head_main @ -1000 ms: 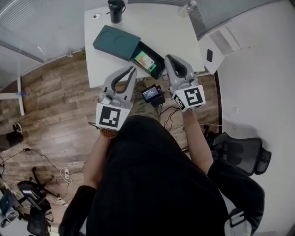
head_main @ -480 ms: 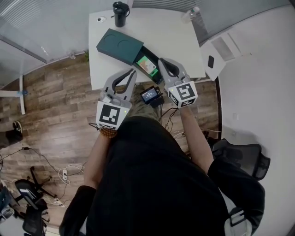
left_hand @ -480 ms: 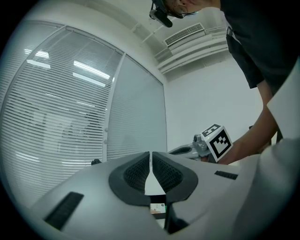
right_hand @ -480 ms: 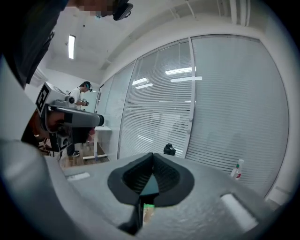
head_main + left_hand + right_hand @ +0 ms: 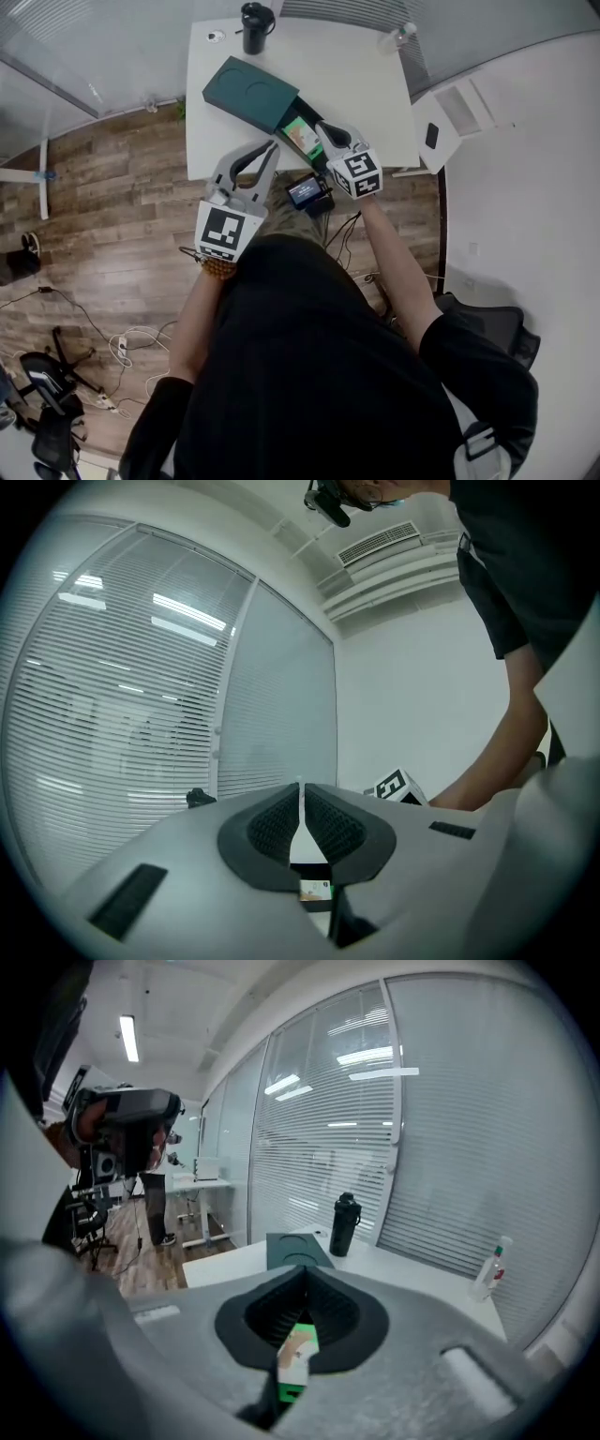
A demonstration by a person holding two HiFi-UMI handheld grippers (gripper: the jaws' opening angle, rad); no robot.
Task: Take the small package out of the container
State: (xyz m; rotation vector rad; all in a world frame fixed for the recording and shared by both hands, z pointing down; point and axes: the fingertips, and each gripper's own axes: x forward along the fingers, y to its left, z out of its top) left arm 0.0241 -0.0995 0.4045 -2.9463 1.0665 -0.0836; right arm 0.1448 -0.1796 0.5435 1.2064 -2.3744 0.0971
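Note:
A dark green container (image 5: pixel 251 89) lies on the white table (image 5: pixel 366 84), its inner tray slid out toward me. In that tray lies the small green package (image 5: pixel 296 136). My right gripper (image 5: pixel 322 129) is shut and empty, tips just above the package's right edge. In the right gripper view the package (image 5: pixel 298 1354) shows below the closed jaws (image 5: pixel 302 1277), with the container (image 5: pixel 298 1249) beyond. My left gripper (image 5: pixel 271 145) hangs shut and empty at the table's front edge, left of the tray. The left gripper view shows its closed pads (image 5: pixel 281 822) and the package (image 5: pixel 316 890) beyond.
A black bottle (image 5: pixel 255 26) stands at the table's far edge, and a clear spray bottle (image 5: pixel 398 36) at its far right corner. A white side cabinet (image 5: pixel 450 108) stands right of the table. A small screen device (image 5: pixel 307 192) hangs by my chest.
My right gripper has moved forward and down, from over the table's front edge to the package in the tray. The left gripper has stayed in place.

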